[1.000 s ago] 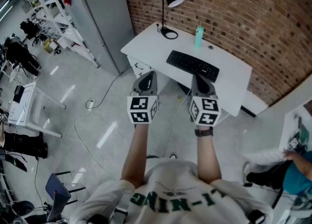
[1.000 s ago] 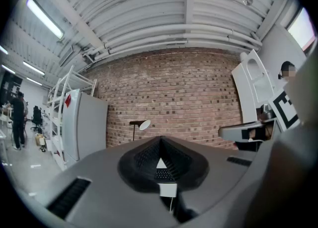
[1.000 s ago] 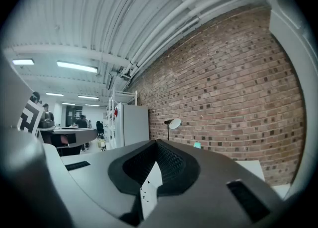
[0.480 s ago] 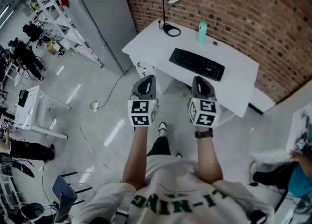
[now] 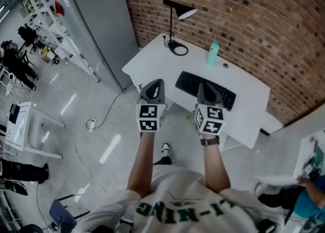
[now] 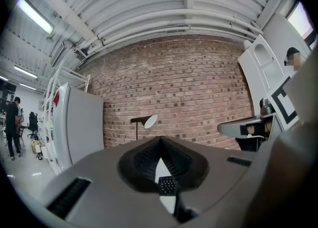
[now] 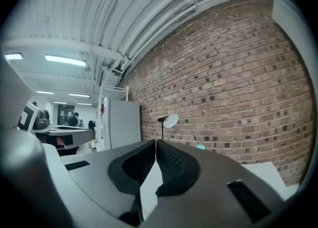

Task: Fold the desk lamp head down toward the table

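A black desk lamp (image 5: 171,21) stands at the far left corner of the white desk (image 5: 152,63). Its pole is upright, and its white-lined head (image 5: 186,12) is raised and reaches out to the right. Both grippers are held side by side, level, at the desk's near edge and well short of the lamp. The left gripper (image 5: 156,81) is shut and empty. The right gripper (image 5: 202,84), also shut and empty, hangs over the black keyboard (image 5: 218,92). The lamp shows beyond the closed jaws in the left gripper view (image 6: 144,121) and in the right gripper view (image 7: 169,120).
A teal bottle (image 5: 214,54) stands behind the keyboard, near the brick wall (image 5: 264,29). A grey cabinet (image 5: 96,24) stands left of the desk. A cable (image 5: 94,125) trails over the floor. People and shelving are far off at the left.
The person has walked up to the desk. Both grippers have moved forward together, from over the floor to the desk's near edge. Their jaws have stayed shut.
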Tool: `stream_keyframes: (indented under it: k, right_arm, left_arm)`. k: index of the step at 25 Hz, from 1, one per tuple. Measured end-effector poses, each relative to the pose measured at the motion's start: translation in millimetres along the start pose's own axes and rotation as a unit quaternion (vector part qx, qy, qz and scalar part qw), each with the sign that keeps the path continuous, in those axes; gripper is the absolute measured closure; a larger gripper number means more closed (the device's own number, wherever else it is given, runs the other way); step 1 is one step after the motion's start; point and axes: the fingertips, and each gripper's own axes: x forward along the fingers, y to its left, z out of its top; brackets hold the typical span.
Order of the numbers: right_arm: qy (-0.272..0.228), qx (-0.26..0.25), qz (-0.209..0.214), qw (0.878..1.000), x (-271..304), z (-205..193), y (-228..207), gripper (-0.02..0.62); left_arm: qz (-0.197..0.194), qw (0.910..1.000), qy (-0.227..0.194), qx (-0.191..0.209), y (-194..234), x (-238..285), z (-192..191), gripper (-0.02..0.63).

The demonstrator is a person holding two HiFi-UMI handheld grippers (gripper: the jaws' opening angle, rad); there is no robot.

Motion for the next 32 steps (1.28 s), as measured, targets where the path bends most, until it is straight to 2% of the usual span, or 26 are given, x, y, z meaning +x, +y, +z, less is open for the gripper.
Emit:
stream_keyframes:
  k: [7, 13, 16, 24, 32]
  right_arm:
    - [-0.004, -0.010, -0.012, 1.000, 92, 23, 7, 0.589]
    - [0.046, -0.009, -0.004, 0.999, 175, 10, 17, 0.590]
    - [0.046, -0.008, -0.002, 0.999, 205, 19, 21, 0.589]
    - [0.033, -0.004, 0.007, 0.999, 269, 36, 14, 0.589]
    - [0.002, 0.015, 0.003, 1.000, 347, 77, -26, 0.589]
  left_arm:
    - [-0.011, 0.9998, -0.014, 0.002, 62, 76, 14, 0.607]
    - [-0.013, 0.9999, -0.009, -0.008, 114, 133, 9, 0.607]
    - [-0.016, 0.9997, -0.011, -0.015, 132, 153, 13, 0.607]
    - [-0.032, 0.9987, 0.001, -0.039, 154, 214, -5, 0.607]
    - [-0.042, 0.9990, 0.003, -0.012, 170, 298, 11, 0.607]
